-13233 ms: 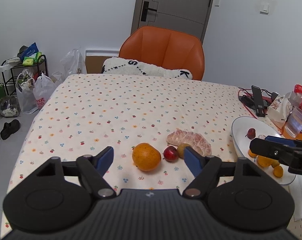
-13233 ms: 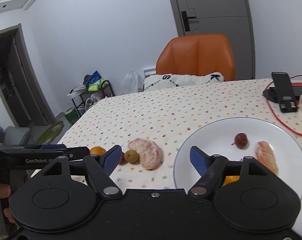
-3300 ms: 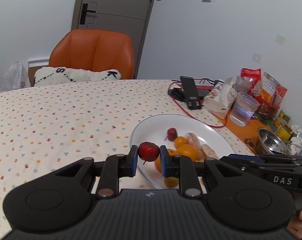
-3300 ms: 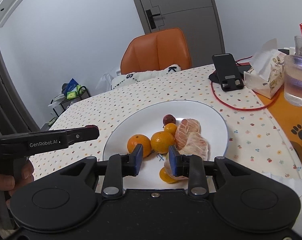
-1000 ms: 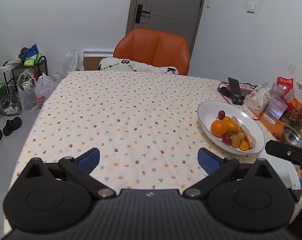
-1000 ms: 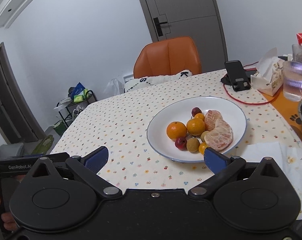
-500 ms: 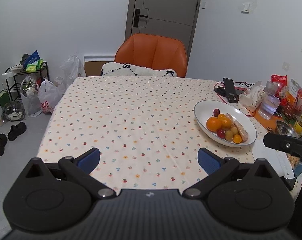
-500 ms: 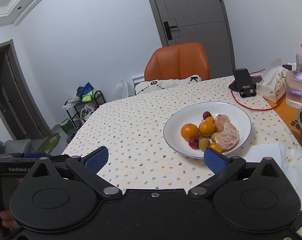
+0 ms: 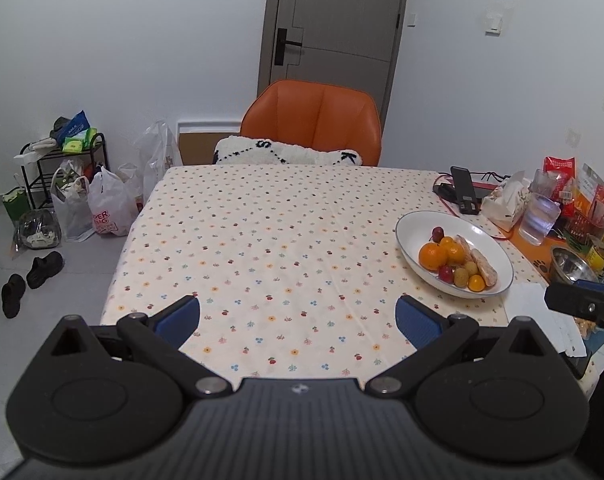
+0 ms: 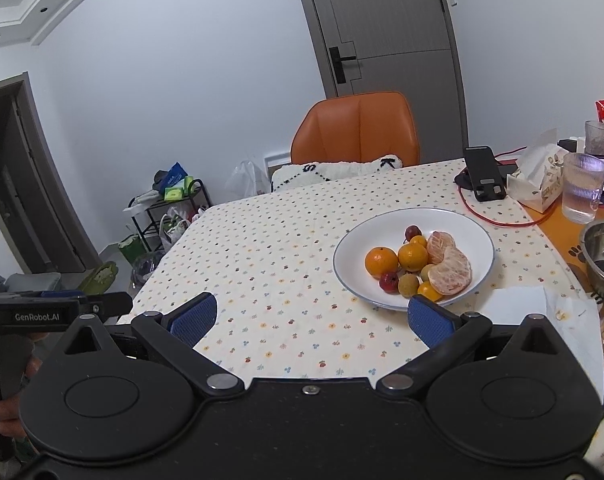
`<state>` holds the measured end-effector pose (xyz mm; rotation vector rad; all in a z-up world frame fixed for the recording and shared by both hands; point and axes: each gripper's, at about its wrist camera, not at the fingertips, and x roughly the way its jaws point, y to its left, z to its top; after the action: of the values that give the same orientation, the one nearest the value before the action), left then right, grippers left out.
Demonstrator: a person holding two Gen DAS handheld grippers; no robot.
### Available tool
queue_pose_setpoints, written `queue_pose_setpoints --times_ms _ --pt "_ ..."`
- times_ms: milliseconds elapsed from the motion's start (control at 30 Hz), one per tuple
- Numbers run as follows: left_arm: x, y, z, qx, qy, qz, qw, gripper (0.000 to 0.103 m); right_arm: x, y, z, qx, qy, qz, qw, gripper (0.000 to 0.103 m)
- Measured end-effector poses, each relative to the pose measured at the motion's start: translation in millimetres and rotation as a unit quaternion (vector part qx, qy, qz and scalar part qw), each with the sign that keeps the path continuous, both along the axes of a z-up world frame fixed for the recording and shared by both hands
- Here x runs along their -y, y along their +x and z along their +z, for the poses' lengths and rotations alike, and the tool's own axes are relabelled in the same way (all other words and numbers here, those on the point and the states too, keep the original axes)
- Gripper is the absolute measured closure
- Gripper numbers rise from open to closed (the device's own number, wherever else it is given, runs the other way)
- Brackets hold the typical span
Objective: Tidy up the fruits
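The desk [image 9: 262,240] wears a cream cloth dotted with small flowers and fills the middle of both views. At right of centre a white plate [image 10: 474,240] of fruit sits on it. Toward the right edge stand a black phone stand [image 10: 482,180], a tissue box [image 10: 542,188], a ribbed glass [image 10: 584,192] and a steel bowl [image 10: 602,260]. White paper [image 10: 518,300] lies just beside the plate.

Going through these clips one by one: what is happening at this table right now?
A person holds a gripper in each hand above a flower-print tablecloth. The left gripper and the right gripper are both open and hold nothing. The fruit, oranges, peeled citrus pieces and small red and yellow-green fruits, sits together in the white plate. No fruit lies loose on the cloth, so the sorting looks finished.
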<state>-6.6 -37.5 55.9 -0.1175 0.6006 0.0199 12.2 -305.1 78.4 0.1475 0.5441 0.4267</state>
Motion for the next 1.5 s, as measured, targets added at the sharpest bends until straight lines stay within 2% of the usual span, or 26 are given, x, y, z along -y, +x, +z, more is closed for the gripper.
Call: queue_pose_setpoints --times_ms 1500 --pt "2.5 -3.7 6.7 0.002 -0.006 -0.006 1.0000 0.000 5.7 -6.8 2.8 0.001 -0.002 -0.005 1.000 0.000"
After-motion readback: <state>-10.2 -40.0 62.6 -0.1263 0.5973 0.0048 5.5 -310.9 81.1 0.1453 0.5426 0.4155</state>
